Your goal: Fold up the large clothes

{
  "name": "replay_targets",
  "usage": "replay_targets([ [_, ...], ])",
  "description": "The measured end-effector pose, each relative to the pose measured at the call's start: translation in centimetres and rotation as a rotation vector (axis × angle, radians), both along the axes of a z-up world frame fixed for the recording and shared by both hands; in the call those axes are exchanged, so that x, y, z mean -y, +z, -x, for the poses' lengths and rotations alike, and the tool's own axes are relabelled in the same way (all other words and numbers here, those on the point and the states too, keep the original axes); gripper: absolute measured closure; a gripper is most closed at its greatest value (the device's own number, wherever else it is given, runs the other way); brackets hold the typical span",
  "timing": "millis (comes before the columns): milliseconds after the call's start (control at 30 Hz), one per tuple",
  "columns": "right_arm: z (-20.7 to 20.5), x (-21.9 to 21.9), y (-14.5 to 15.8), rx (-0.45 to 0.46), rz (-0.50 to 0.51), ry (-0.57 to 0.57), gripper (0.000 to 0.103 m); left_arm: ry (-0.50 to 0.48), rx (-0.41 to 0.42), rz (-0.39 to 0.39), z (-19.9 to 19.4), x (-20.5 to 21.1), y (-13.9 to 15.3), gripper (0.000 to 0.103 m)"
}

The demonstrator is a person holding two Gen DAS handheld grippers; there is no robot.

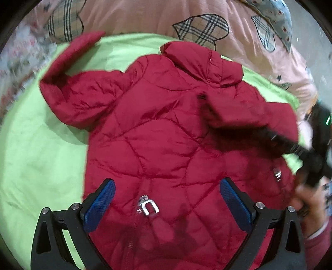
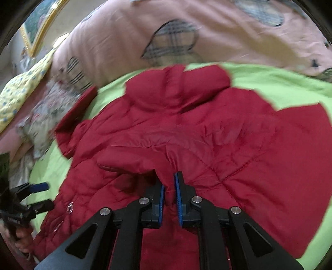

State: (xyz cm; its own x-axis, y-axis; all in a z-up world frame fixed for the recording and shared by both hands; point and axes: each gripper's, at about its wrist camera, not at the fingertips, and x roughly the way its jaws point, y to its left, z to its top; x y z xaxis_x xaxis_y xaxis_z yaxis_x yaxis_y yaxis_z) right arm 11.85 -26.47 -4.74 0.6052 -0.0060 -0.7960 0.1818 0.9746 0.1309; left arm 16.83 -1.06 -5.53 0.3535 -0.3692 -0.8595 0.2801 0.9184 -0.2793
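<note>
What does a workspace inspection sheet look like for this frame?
Surface: green sheet on a bed.
Job's things: red puffer jacket spread flat, one sleeve folded across it.
Clutter: nothing seen on the sheet.
Grippers: left hand-held gripper open above the hem; right hand-held gripper shut on a jacket fold.
Cables: nothing seen.
Surroundings: pink heart-print quilt, yellow patterned cloth, framed picture.

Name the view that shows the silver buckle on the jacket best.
Left wrist view: the silver buckle lies sharp between the open left hand-held gripper fingers. The right wrist view shows only small blurred glints of metal on the red jacket.
</note>
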Motion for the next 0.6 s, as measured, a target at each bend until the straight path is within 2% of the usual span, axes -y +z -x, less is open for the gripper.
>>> replay_targets([
  [200,-1.3,-3.8,-2.5,-0.025,-0.029,0.137,0.094,0.006,-0.105,0.161,-4.9,-0.5,-1.5,0.004],
  [300,-1.5,-4.3,-2.7,-0.022,-0.038,0.170,0.094,-0.001,-0.135,0.193,-7.8,0.2,-2.2,0.004],
  [333,-1.5,-4.3,-2.7,-0.021,-0.044,0.176,0.093,0.001,-0.145,0.193,-8.6,0.6,-2.5,0.010],
  [367,-1.5,-4.4,-2.7,-0.022,-0.045,0.179,0.093,0.001,-0.156,0.201,-9.4,0.9,-2.8,0.024],
  [400,-1.5,-4.5,-2.8,-0.025,-0.045,0.181,0.092,-0.004,-0.165,0.216,-9.9,1.1,-3.1,0.034],
  [467,-1.4,-4.4,-2.9,-0.030,-0.052,0.180,0.088,-0.011,-0.189,0.235,-11.1,1.7,-3.8,0.072],
  [533,-1.2,-4.2,-3.1,-0.038,-0.064,0.175,0.086,-0.027,-0.190,0.241,-11.6,2.1,-4.1,0.080],
  [600,-1.0,-4.1,-3.0,-0.050,-0.066,0.177,0.083,-0.039,-0.151,0.214,-11.8,2.2,-3.9,0.086],
])
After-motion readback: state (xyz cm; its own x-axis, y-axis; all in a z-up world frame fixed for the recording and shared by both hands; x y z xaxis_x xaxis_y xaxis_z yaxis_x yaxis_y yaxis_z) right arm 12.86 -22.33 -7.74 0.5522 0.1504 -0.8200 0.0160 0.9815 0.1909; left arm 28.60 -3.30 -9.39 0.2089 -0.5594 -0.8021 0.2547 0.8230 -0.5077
